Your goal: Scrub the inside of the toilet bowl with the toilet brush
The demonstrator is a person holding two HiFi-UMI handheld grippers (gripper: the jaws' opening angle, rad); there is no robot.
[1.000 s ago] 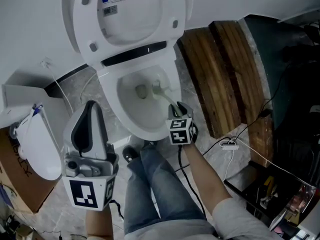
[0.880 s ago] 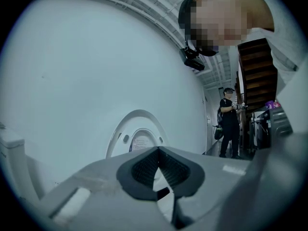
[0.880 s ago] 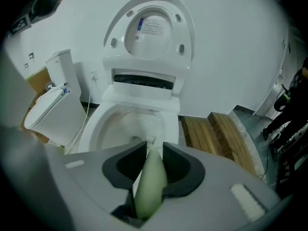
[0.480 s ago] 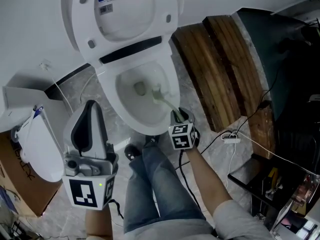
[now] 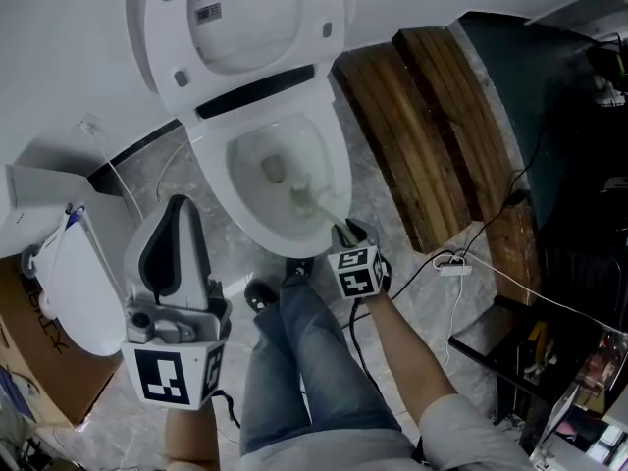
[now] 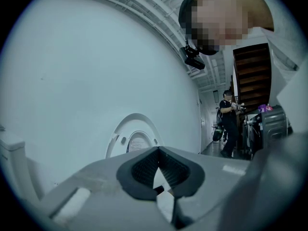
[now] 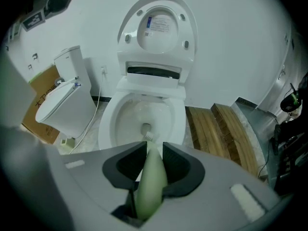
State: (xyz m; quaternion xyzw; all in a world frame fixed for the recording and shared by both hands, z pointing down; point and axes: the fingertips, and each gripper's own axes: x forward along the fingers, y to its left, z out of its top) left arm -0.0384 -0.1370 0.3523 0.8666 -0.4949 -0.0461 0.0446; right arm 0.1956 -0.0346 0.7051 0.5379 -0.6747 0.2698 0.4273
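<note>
Clamping the toilet brush's (image 7: 151, 186) pale green handle, the right hand-held gripper (image 5: 345, 232) sits at the toilet bowl's (image 5: 210, 186) front rim, with the brush head down inside near the drain. The left hand-held gripper (image 6: 161, 172) is closed on nothing, left of the bowl.

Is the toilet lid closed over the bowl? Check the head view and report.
No: the lid stands raised behind the open bowl, and the head of the toilet brush is inside it.
</note>
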